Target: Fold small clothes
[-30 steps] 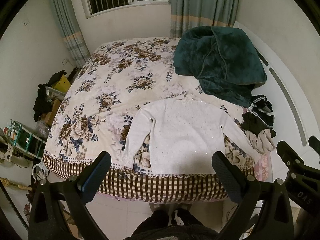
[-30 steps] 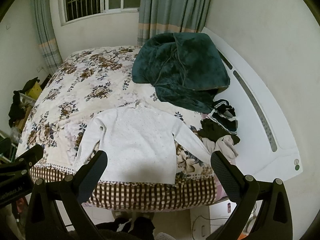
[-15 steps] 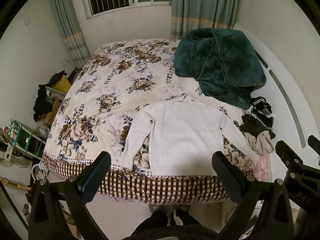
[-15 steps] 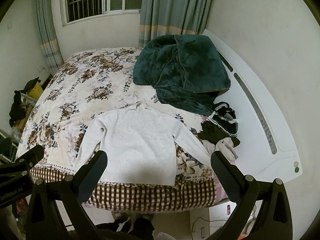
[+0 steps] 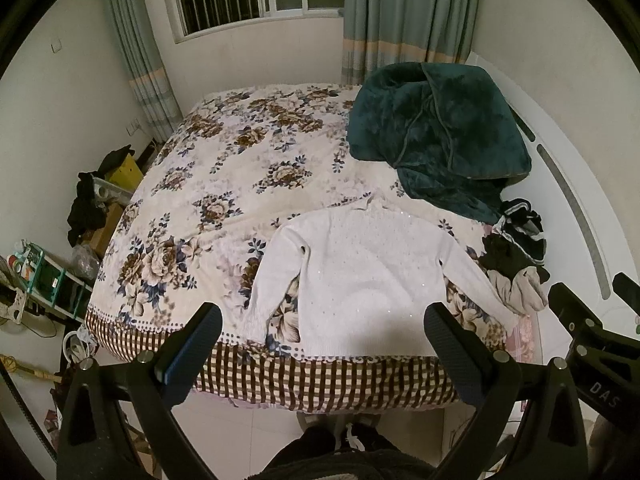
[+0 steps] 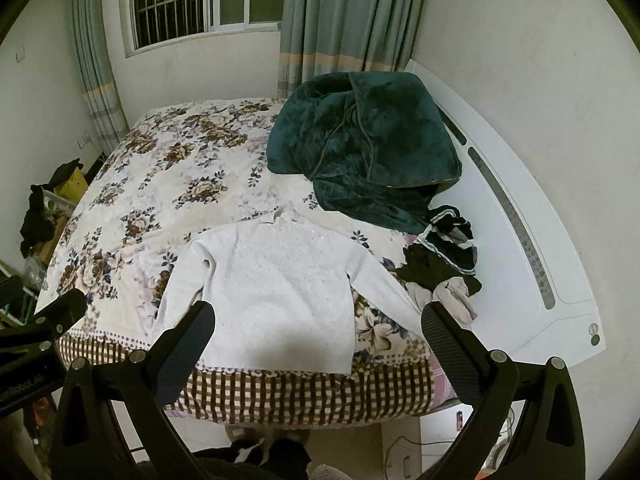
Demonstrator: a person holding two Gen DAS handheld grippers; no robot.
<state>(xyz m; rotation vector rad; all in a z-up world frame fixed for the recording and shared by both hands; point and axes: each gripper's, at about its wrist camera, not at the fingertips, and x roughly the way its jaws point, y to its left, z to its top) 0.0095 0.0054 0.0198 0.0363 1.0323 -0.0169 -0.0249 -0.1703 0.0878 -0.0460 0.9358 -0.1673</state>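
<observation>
The white sweater (image 5: 360, 276) lies flat, sleeves spread, in the lower centre of both views, its hem at the bed (image 5: 248, 168) edge. The left gripper (image 5: 322, 354) and right gripper (image 6: 316, 342) both hang above the floor with jaws spread wide, holding nothing. A pull on the hem could drag the sweater off the edge; the right sleeve ends near the dark clothes pile (image 6: 440, 268) at right and could snag it. Compared with a second ago, both views sit slightly higher and farther back, the sweater unmoved
</observation>
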